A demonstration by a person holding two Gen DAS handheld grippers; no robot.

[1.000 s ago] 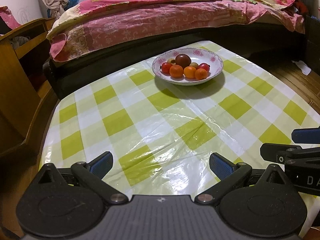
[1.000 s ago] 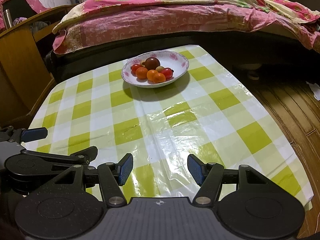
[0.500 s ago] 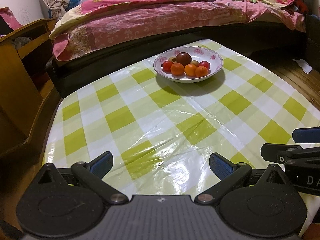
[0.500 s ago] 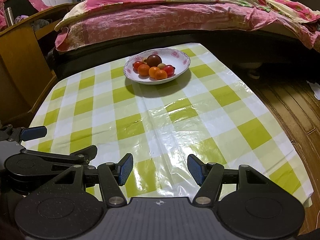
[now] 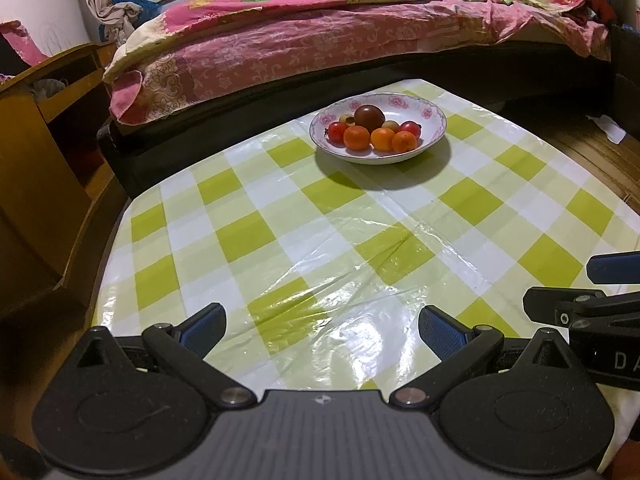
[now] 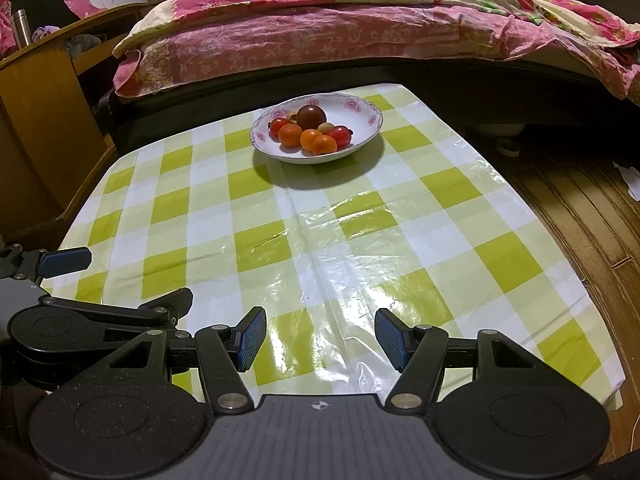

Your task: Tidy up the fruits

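A white bowl with a pink flower rim (image 5: pixel 428 114) (image 6: pixel 362 110) stands at the far end of the table with the green and white checked cloth (image 5: pixel 280 216) (image 6: pixel 240 208). In it lie three orange mandarins (image 5: pixel 383 139) (image 6: pixel 311 139), red tomatoes (image 5: pixel 337 131) (image 6: pixel 341 135), a dark brown round fruit (image 5: pixel 369 117) (image 6: pixel 311 116) and small tan fruits. My left gripper (image 5: pixel 322 330) is open and empty over the near table edge. My right gripper (image 6: pixel 320 338) is open and empty beside it, to its right.
A bed with pink quilts (image 5: pixel 320 32) (image 6: pixel 340 28) runs behind the table. A wooden cabinet (image 5: pixel 44 140) (image 6: pixel 44 104) stands at the left. Wooden floor (image 6: pixel 580 208) lies to the right of the table.
Both grippers have drawn back a little toward the near edge of the table; the bowl looks slightly farther away. Both stay open and empty.
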